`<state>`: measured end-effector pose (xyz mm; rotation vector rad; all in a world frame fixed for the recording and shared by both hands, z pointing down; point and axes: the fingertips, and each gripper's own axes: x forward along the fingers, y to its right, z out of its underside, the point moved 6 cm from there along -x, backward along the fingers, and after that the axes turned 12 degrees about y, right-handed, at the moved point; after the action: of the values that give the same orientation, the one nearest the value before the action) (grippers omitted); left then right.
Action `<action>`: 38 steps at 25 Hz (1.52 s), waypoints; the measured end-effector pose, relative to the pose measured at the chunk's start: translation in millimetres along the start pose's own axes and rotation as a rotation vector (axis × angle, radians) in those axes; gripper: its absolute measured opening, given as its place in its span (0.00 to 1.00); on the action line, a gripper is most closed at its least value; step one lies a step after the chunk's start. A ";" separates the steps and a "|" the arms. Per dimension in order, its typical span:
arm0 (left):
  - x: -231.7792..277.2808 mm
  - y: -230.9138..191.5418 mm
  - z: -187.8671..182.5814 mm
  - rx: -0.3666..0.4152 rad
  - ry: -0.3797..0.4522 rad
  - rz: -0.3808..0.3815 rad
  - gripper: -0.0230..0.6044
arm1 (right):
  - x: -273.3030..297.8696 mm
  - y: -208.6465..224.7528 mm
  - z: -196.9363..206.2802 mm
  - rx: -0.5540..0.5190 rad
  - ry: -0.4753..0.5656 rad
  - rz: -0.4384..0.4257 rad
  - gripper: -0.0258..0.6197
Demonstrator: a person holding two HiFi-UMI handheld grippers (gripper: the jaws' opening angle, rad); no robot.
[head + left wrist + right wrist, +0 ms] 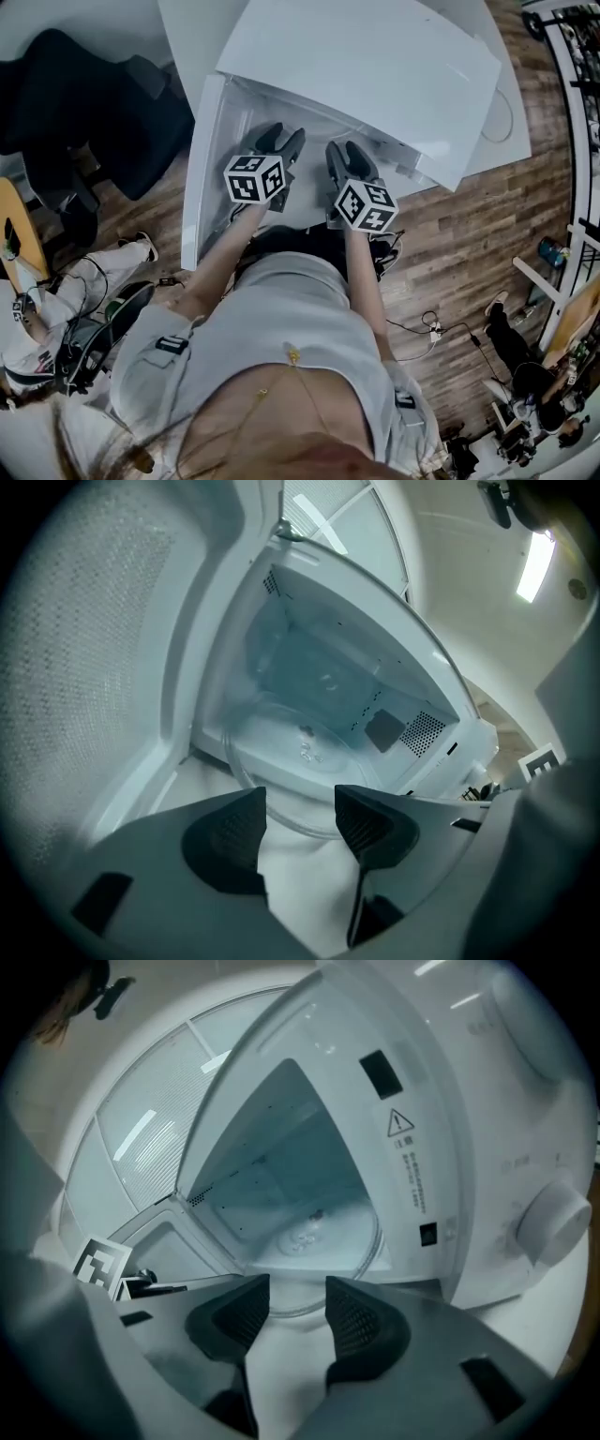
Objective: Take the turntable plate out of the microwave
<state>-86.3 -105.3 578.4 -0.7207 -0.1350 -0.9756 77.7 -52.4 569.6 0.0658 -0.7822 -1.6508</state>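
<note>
– Fingers on the left gripper?
– Parted, holding nothing. The near rim of the glass turntable plate shows in the gap, just past the tips.
– Where's the plate?
– Flat on the floor of the open microwave.
– Right gripper?
– Same: fingers apart, empty, plate rim just ahead.

The microwave is white, its door speckled with fine dot mesh. The plate is clear glass. The fingers are dark grey, gridded. The cubes bear black-and-white squares. The floor is brown wood plank.
</note>
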 end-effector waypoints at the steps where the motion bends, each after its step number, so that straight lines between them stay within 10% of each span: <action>1: 1.0 -2.0 0.6 -0.013 0.000 -0.005 0.41 | 1.0 2.6 2.0 0.015 -0.005 0.007 0.35; 12: 7.1 -16.2 6.8 -0.116 0.016 -0.095 0.44 | 19.9 20.2 20.3 0.230 -0.058 0.015 0.42; 27: 47.1 -28.4 19.8 -0.633 0.072 0.018 0.46 | 51.6 34.6 29.6 0.614 0.009 -0.041 0.35; 31: 47.1 -25.5 22.3 -0.753 0.089 0.089 0.20 | 51.6 33.3 29.0 0.623 0.023 -0.063 0.20; 38: 38.1 -22.8 30.8 -0.835 0.095 0.144 0.15 | 42.5 34.5 32.8 0.634 0.022 -0.087 0.18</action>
<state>-76.2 -121.4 628.9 -1.4194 0.4308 -0.9131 81.4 -76.4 628.6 0.5687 -1.2744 -1.4220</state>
